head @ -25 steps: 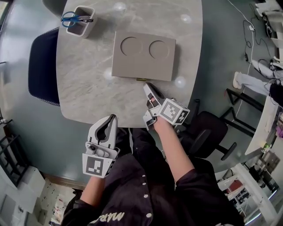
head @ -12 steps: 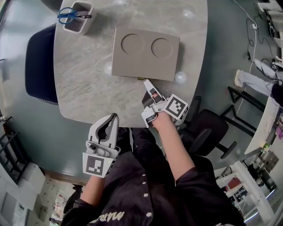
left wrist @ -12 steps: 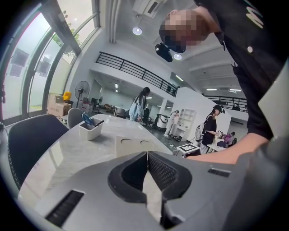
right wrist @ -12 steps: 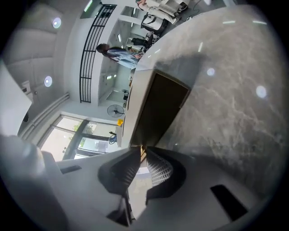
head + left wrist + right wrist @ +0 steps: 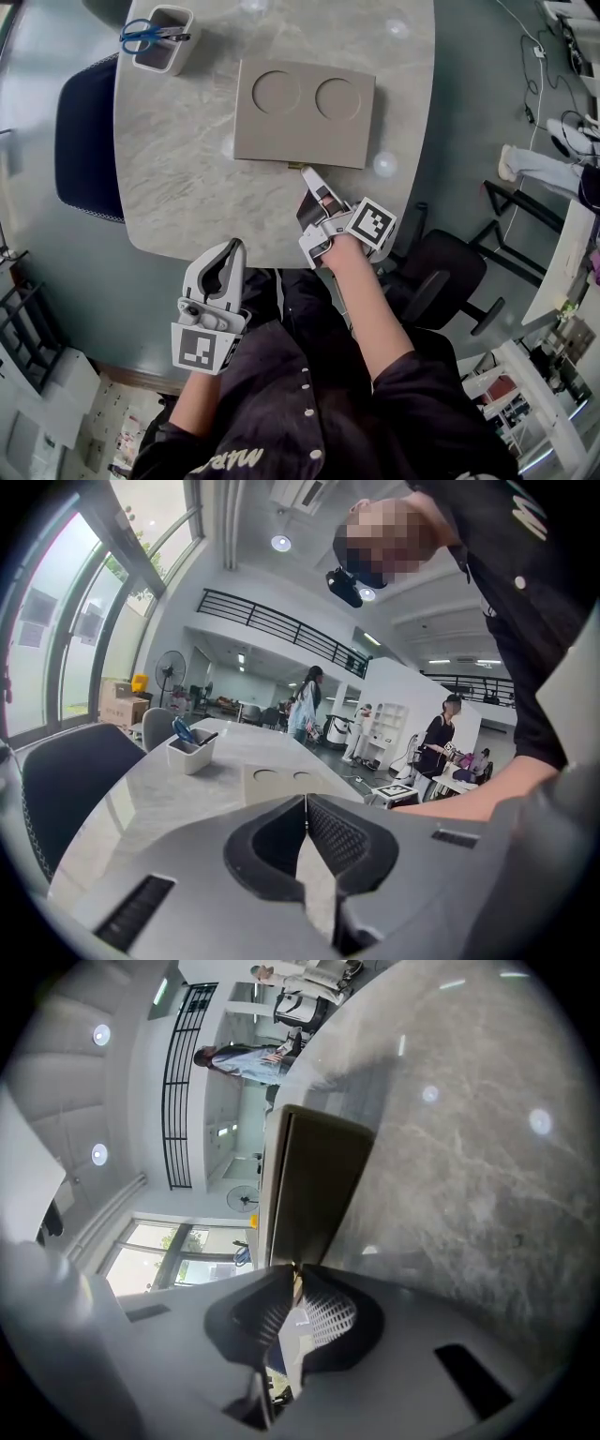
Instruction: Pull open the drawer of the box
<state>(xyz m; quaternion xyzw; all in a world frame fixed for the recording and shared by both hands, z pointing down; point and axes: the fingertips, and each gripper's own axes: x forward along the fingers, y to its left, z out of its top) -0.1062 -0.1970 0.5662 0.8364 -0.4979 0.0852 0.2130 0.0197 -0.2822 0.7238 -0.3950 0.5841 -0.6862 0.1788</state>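
Note:
A flat brown box (image 5: 305, 112) with two round recesses in its top lies on the marble table (image 5: 178, 187). A small tan pull tab (image 5: 297, 167) sticks out of its near edge. My right gripper (image 5: 306, 172) is at that edge, its jaws closed together on the tab. In the right gripper view the box's front face (image 5: 314, 1185) fills the space just beyond the tips. My left gripper (image 5: 234, 247) hangs shut off the table's near edge with nothing in it. In the left gripper view the box (image 5: 272, 782) lies far ahead.
A white holder with blue scissors (image 5: 157, 39) stands at the table's far left corner. A dark chair (image 5: 86, 141) is at the left of the table and another chair (image 5: 450, 272) at the right. Several people stand in the room behind.
My right gripper has moved forward a little, and its tips now meet the tab at the box's near edge. The left gripper has hardly moved.

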